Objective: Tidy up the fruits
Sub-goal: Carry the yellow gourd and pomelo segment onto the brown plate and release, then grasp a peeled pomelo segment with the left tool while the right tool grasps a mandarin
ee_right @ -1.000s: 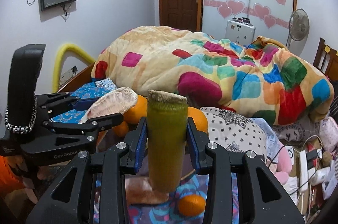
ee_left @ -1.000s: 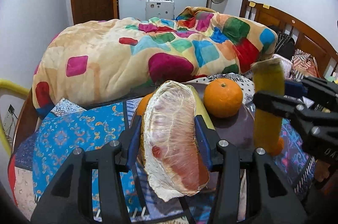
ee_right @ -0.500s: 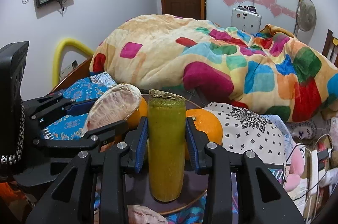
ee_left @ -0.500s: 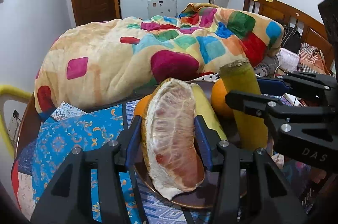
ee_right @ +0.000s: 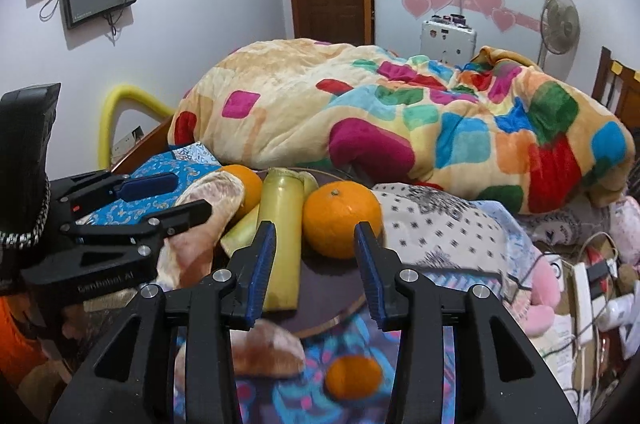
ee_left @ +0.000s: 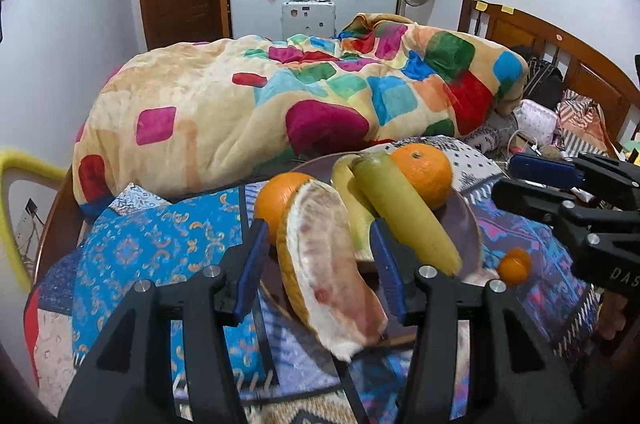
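My left gripper (ee_left: 318, 266) has just been opening, jaws slack around the pomelo wedge (ee_left: 328, 264) on the plate (ee_left: 468, 228); my right gripper (ee_right: 316, 268), also just opening, stands clear of the banana (ee_right: 282, 232) (both delivered, I judge).

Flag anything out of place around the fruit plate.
Two pieces lie off the plate on the cloth at its near edge: a small orange and a pomelo segment. Other fruit lies on the plate.

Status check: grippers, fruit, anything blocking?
Right gripper open, jaws just opening, green stalk dropped onto plate. Left gripper open around pomelo wedge, jaws just opening. Small orange off plate. Nothing blocking.
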Tool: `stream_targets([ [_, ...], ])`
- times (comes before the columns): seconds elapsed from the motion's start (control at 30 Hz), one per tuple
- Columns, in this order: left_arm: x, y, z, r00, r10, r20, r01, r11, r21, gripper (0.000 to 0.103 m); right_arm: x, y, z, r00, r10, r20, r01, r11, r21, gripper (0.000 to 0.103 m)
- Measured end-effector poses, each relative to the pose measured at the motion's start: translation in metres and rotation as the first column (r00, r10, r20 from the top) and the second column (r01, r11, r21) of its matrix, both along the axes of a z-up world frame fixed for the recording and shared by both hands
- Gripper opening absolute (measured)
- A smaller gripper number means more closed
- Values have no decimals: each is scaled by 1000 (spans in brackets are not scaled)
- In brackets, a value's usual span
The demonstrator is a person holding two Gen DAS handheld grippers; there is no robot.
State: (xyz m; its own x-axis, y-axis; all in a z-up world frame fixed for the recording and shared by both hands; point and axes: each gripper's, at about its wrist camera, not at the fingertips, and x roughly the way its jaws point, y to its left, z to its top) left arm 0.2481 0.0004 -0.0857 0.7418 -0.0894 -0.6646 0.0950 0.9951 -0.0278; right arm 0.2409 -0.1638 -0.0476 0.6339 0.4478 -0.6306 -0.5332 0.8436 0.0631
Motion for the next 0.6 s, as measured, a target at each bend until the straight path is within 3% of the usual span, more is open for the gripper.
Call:
stream_targets([
  [0.3, -36, -24, 8, 999, -27, -31, 27, 1000, 2, 56, -35, -30, 3, 1000, -24, -2, 24, 1000, 11, 37],
  [0.5, -48, -49, -3, 996, -53, -74, 55, 998, 29, 57, -54, -50, -3, 999, -36, -8, 36, 999, 7, 38],
  [0.6, -49, -60, -11, 994, -53, -93, 57, 998, 39, 63, -58, -61, -9, 999, -37, -24, 37, 999, 10, 38],
])
